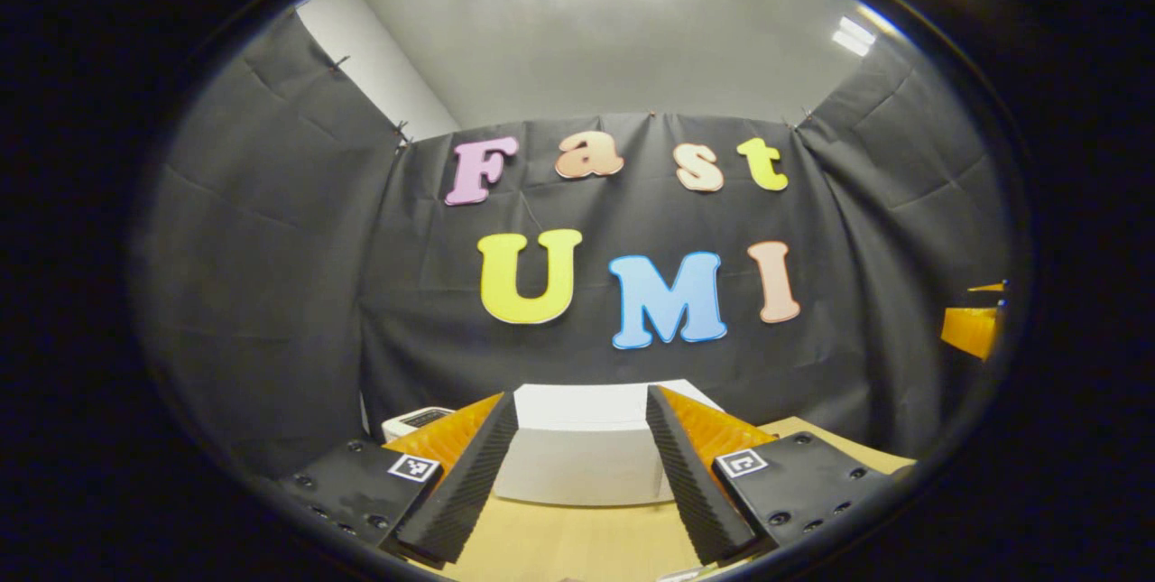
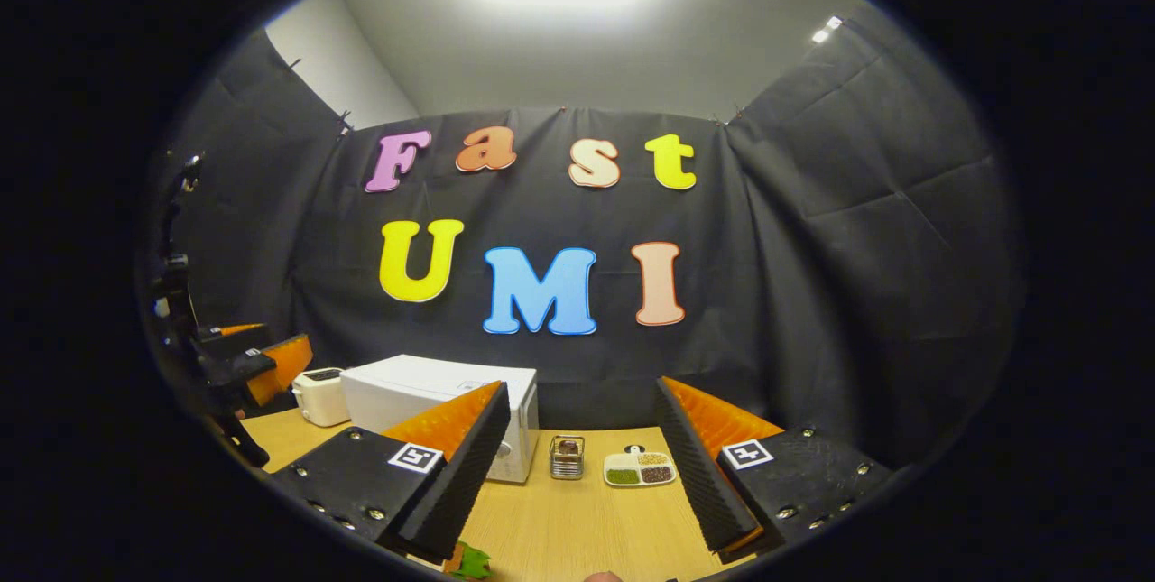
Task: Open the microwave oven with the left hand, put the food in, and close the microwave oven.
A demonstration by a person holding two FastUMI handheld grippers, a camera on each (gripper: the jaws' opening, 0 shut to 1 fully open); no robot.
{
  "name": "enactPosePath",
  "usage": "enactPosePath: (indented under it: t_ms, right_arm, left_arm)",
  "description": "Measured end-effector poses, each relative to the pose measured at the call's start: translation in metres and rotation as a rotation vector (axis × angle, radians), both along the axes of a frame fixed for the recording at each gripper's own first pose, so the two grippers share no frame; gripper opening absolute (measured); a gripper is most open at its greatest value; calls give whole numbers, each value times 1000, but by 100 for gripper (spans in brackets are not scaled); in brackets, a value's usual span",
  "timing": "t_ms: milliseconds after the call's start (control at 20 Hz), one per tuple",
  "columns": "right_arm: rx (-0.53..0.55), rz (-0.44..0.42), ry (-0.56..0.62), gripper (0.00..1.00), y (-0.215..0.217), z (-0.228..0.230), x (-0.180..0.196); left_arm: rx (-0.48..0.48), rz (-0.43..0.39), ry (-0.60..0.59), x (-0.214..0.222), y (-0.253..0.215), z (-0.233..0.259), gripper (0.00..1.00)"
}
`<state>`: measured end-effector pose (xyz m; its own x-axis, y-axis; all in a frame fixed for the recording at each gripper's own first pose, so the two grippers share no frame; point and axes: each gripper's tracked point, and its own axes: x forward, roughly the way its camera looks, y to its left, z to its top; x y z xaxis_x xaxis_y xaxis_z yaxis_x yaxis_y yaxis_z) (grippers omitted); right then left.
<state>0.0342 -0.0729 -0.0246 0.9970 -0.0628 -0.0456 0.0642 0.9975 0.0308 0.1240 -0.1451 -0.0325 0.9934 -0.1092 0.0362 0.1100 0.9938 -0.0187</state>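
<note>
Microwave (image 1: 582, 451) ahead between open left tool (image 1: 582, 483) fingers, door closed

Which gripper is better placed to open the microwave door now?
Left. The left gripper, open, faces the microwave squarely between its fingers; the right gripper sits farther off, with the microwave to its left.

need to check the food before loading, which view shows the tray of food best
The right gripper view: the tray of food lies in plain sight on the table, right of the microwave. The left gripper view faces the microwave instead.
</note>
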Motion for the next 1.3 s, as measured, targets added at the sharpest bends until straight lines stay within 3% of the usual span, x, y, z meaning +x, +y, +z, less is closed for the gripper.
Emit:
enactPosePath:
  t_ms: [350,600,1050,1200,1300]
  right_arm:
    - [-56,-144,35,96,-17,-8,13]
    - [-90,-241,87,97,-34,-16,12]
    - [-151,-366,176,97,-54,-28,-15]
    - [-164,-372,198,96,-55,-33,-21]
    - [-167,-367,209,97,-54,-34,-25]
  left_arm:
    - [47,-144,108,105,-68,-97,95]
    - [71,-222,218,149,-115,-168,95]
    - [102,-270,358,200,-152,-248,93]
    - [102,-283,384,204,-162,-261,80]
    - [118,-277,375,210,-165,-259,80]
